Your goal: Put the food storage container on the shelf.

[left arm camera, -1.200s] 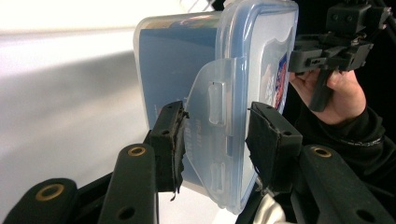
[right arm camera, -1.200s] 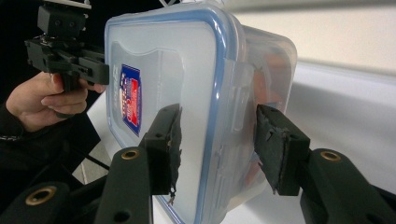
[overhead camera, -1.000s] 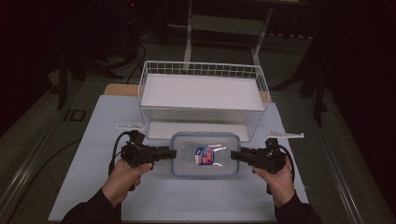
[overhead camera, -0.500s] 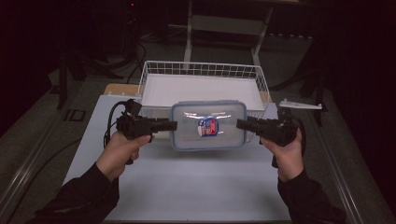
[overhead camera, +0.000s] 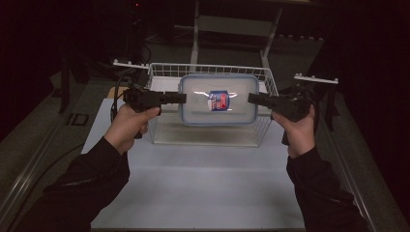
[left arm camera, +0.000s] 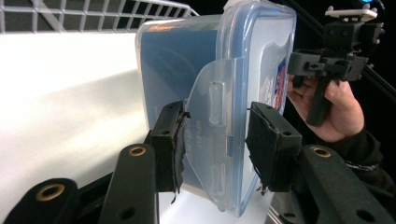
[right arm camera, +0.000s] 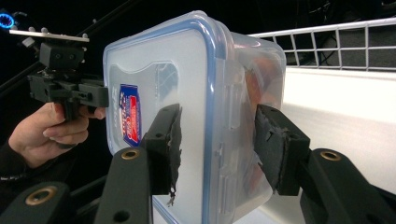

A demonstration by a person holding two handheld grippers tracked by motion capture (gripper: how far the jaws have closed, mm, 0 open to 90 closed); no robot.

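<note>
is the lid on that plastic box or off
On. The blue-rimmed lid sits flat on the box, and its side flap is folded down.

Dim lab or recording studio, white bench lit against black surroundings, metal stand legs at the far side, cables on grey floor at left, wire basket on the bench
</note>
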